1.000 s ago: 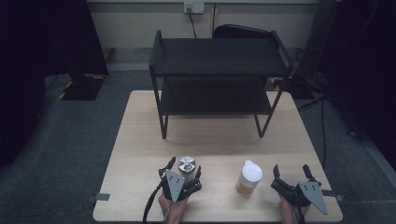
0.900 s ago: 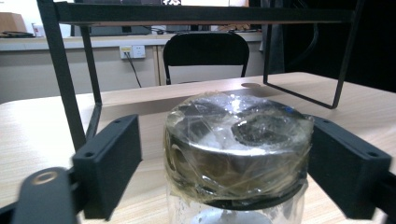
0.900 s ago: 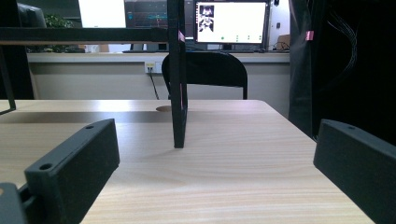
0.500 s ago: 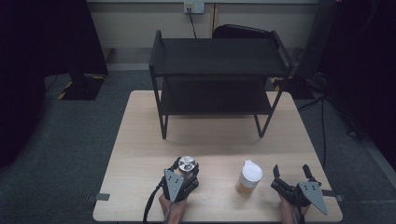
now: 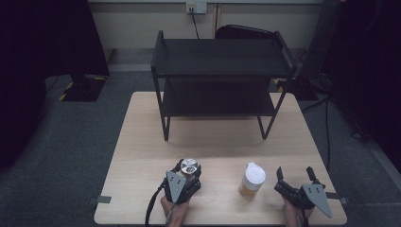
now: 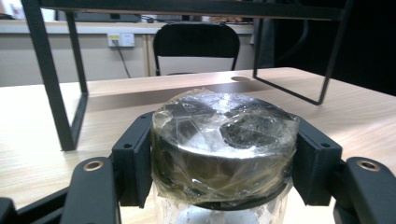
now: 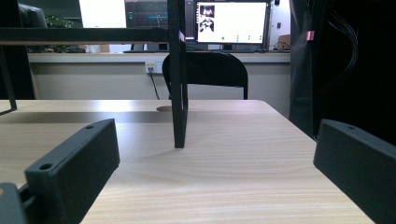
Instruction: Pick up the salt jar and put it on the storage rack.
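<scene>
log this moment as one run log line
left tongs: just closed, shut on jar lid | right tongs: open, empty, low over table | cup: upright, untouched | shelf: bare

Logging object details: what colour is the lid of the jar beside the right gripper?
White, on an amber-tinted jar of the high view.

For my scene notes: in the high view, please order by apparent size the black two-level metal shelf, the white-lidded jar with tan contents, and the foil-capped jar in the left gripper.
1. Black two-level metal shelf, by far the largest.
2 and 3. White-lidded jar and foil-capped jar: they look alike in size; the left gripper covers part of the second, so I cannot rank them.
</scene>
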Action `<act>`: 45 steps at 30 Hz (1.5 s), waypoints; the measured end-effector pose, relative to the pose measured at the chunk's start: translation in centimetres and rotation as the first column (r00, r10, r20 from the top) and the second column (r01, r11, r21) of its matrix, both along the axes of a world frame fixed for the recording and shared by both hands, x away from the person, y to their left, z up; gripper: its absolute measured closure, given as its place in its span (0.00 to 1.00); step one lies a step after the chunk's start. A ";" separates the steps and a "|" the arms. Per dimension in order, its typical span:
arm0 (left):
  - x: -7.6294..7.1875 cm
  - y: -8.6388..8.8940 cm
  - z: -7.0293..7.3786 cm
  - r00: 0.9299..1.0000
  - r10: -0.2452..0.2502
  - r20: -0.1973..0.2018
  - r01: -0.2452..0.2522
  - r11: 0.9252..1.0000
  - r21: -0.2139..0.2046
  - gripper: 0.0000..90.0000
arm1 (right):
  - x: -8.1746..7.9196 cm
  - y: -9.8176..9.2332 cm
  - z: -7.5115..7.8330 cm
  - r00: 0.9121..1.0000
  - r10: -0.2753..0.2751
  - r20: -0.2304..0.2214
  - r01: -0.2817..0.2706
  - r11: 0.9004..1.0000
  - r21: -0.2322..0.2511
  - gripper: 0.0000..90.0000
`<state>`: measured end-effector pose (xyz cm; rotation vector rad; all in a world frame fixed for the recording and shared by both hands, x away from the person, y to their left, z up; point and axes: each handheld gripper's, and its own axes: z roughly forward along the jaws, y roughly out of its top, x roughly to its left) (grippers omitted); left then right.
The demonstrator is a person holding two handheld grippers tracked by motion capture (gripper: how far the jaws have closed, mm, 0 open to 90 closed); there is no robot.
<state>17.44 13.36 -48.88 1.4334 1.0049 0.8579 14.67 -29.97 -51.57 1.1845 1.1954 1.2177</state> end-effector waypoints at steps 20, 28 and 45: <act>-0.2 0.4 1.5 1.000 -0.014 0.010 0.014 1.000 0.000 0.39 | 0.0 -0.1 0.0 1.000 0.005 0.001 -0.005 1.000 0.001 0.00; -0.2 0.8 2.5 0.999 -0.043 0.019 0.043 0.999 0.014 0.39 | 0.0 -0.1 0.0 1.000 0.005 0.001 -0.005 1.000 0.001 0.00; 1.1 2.2 5.3 0.994 -0.105 0.025 0.105 0.994 0.014 0.39 | 0.0 -0.1 0.0 1.000 0.007 0.000 -0.007 1.000 0.000 0.00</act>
